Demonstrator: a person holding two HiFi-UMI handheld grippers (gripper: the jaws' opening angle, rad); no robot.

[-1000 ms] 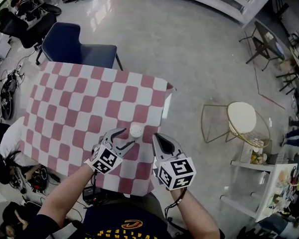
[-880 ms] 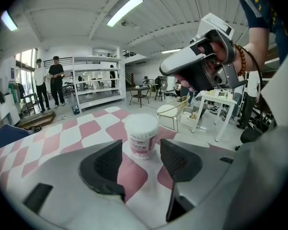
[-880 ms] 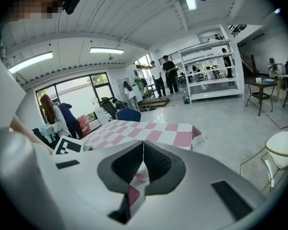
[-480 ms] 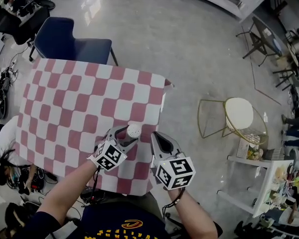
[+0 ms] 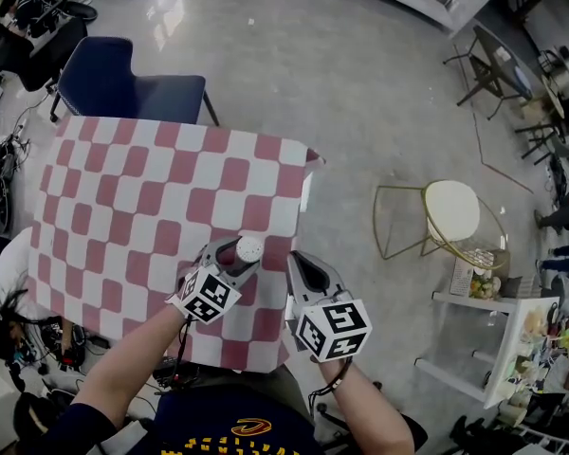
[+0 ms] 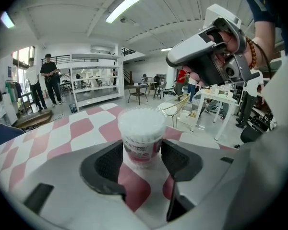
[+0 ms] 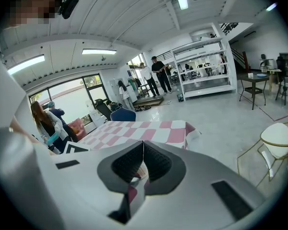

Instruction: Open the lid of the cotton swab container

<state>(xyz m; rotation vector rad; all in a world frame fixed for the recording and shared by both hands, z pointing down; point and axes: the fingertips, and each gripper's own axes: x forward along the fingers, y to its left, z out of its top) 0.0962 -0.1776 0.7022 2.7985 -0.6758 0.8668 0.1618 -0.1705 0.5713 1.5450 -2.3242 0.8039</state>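
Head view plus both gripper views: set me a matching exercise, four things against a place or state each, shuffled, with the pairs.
Things:
1. container
2. right gripper
3. blue chair
4. white stool

Places or states:
A. jaws together, nothing held
B. on the floor, right of the table
C. between the jaws of the left gripper, lid on
D. at the table's far edge

Pairs: 1-C, 2-A, 3-D, 4-B
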